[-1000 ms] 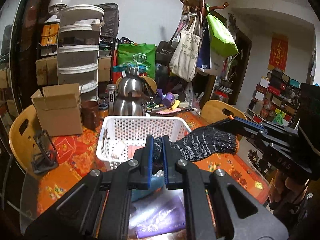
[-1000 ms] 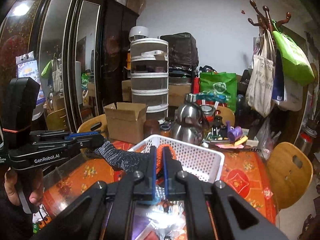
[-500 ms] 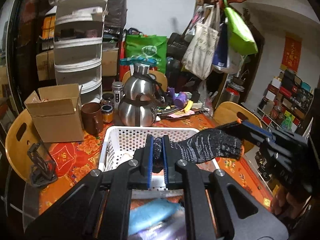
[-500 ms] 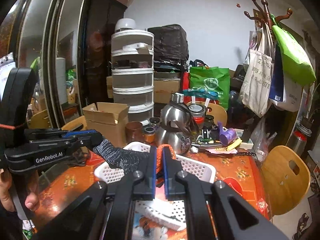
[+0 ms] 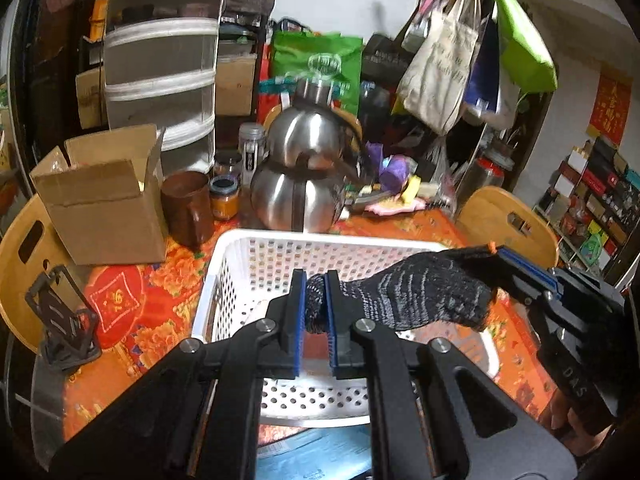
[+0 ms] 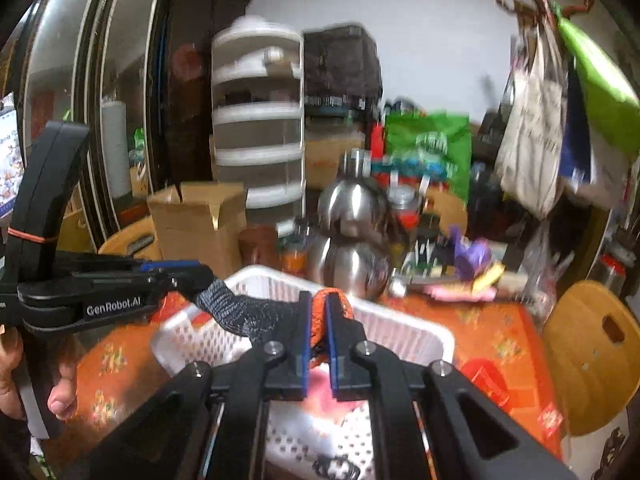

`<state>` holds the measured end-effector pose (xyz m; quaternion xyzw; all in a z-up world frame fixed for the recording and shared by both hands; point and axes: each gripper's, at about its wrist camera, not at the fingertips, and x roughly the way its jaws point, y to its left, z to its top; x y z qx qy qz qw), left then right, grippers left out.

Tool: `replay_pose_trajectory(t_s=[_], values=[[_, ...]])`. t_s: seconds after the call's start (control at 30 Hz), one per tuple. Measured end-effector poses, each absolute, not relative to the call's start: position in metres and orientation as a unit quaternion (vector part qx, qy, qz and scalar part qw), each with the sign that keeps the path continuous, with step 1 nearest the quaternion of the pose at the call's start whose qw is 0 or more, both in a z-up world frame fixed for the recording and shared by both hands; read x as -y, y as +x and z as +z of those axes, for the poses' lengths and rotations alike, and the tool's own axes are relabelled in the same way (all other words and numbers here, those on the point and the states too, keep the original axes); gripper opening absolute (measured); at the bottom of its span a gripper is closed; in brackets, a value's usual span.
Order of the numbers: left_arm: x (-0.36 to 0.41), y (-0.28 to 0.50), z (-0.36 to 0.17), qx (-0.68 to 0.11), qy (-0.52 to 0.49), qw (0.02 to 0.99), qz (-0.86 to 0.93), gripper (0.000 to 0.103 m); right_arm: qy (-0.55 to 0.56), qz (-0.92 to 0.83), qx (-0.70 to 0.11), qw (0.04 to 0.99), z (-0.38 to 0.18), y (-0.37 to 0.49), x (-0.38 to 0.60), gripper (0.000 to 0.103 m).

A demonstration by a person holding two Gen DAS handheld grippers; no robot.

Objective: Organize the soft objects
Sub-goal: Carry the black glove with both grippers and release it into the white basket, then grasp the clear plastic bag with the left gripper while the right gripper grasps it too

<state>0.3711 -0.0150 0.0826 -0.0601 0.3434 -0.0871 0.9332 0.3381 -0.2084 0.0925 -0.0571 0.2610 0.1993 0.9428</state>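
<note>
The left gripper (image 5: 316,300) is clamped on the finger end of a dark knit glove (image 5: 416,296) — the glove stretches rightward, held in the air over the white perforated basket (image 5: 224,264). At its far end the right gripper (image 6: 318,322) is pinched on the orange-trimmed cuff (image 6: 320,312). The likely trouble: if one side lets go before the other, the stretchy knit may spring toward the remaining grip and flop across the rim instead of inside. Lowered too far right, it could land on the orange tablecloth (image 5: 432,224) beyond the wall.
</note>
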Motion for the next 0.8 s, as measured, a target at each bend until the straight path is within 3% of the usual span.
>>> replay_pose_trajectory(t_s=[0.07,0.1,0.13,0.17,0.8], values=[[0.016,0.376,0.064,-0.367,-0.042,0.927,-0.073,0.044,-0.046,0.195,-0.288,0.936,0.080,0.341,0.213,0.024],[0.014,0.375,0.056,-0.372,-0.038,0.925,-0.066,0.065,-0.042,0.190,-0.300,0.934,0.074,0.341,0.217,0.052],[0.012,0.374,0.050,-0.372,-0.039,0.925,-0.063,0.073,-0.038,0.181,-0.306,0.934,0.068,0.340,0.222,0.072],[0.008,0.371,0.046,-0.368,-0.044,0.927,-0.064,0.074,-0.038,0.174,-0.303,0.936,0.065,0.337,0.226,0.075],[-0.013,0.296,0.035,-0.375,-0.021,0.925,-0.054,0.075,-0.020,0.150,-0.327,0.933,0.053,0.289,0.250,0.076]])
